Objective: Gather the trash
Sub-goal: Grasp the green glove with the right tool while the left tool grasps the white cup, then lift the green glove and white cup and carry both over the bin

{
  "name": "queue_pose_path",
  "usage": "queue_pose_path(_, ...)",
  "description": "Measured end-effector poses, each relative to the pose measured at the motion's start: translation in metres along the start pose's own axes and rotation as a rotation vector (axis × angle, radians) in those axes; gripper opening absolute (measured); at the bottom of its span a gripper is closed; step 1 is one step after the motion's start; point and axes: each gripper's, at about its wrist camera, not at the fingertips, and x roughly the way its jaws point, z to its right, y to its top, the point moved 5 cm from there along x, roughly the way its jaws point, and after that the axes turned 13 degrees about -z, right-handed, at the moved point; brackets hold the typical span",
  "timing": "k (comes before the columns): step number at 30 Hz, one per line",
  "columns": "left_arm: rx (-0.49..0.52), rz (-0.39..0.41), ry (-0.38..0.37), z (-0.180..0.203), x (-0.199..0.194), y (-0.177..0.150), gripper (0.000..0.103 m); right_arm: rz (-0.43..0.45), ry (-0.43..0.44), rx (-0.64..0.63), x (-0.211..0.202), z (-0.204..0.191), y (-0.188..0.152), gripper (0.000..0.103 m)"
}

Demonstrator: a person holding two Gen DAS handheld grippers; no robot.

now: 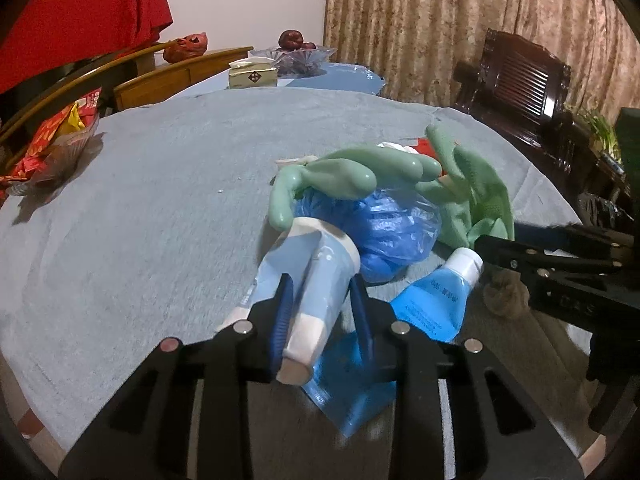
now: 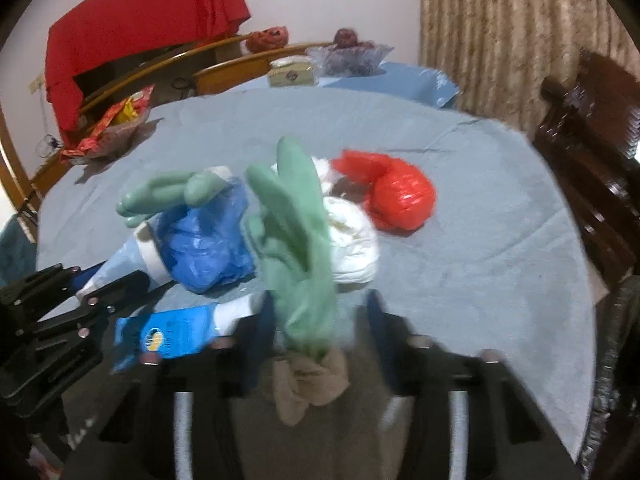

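Note:
A heap of trash lies on the blue-grey tablecloth point(image 1: 160, 200). My left gripper point(image 1: 322, 312) is shut on a pale blue tube with white ends point(image 1: 308, 284). Beside it lie a blue tube with a white cap point(image 1: 432, 304), a crumpled blue plastic bag point(image 1: 392, 232) and a green rubber glove point(image 1: 352, 172). My right gripper point(image 2: 320, 332) is open around a second green glove point(image 2: 296, 240), which stands up between its fingers, with a beige cloth point(image 2: 308, 380) under it. A white bag point(image 2: 352, 236) and a red bag point(image 2: 400, 196) lie behind.
A glass bowl of red snack packets point(image 1: 52, 140) stands at the table's left edge. A tissue box point(image 1: 252, 74) and a glass fruit dish point(image 1: 296, 56) stand at the far side. Dark wooden chairs point(image 1: 516, 80) stand to the right, and wooden chair backs point(image 1: 160, 76) to the far left.

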Motion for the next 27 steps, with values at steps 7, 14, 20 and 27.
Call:
queue_pose_path(7,0.002,0.025,-0.015,0.002,-0.017,0.005,0.017,0.047,0.029,-0.053,-0.028,-0.012,0.001,0.017)
queue_pose_path(14,-0.018,0.054,-0.038,0.009,-0.041,0.003,0.016,0.102,0.049,-0.056,-0.063,-0.014,0.002,0.017)
queue_pose_path(20,-0.005,0.096,-0.052,0.026,-0.067,0.007,0.015,0.126,0.049,-0.046,-0.086,-0.008,-0.001,0.017)
queue_pose_path(27,0.024,0.146,-0.098,0.057,-0.091,0.016,0.015,0.174,0.047,-0.010,-0.116,0.010,-0.004,0.017)
